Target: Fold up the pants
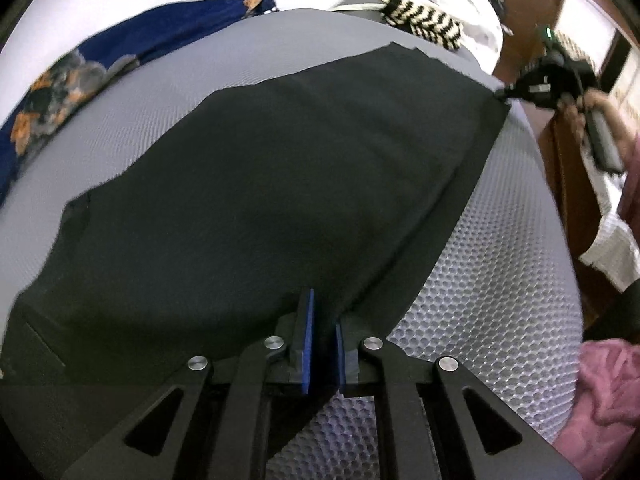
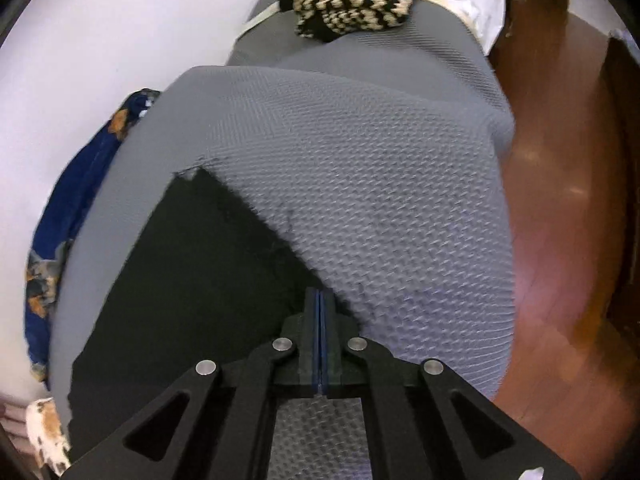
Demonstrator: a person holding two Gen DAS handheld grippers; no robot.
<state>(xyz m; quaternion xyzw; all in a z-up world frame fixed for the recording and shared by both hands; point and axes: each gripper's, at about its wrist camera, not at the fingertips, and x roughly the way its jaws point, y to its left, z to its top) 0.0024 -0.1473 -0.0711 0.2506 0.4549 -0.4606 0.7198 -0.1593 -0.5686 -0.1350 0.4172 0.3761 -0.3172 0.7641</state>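
Both grippers, left and right, apparently pinch the black pants.

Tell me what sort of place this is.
Probably a bedroom at home: black pants spread on a grey textured mattress, other clothes like a striped knit lying about, and a wooden floor alongside.
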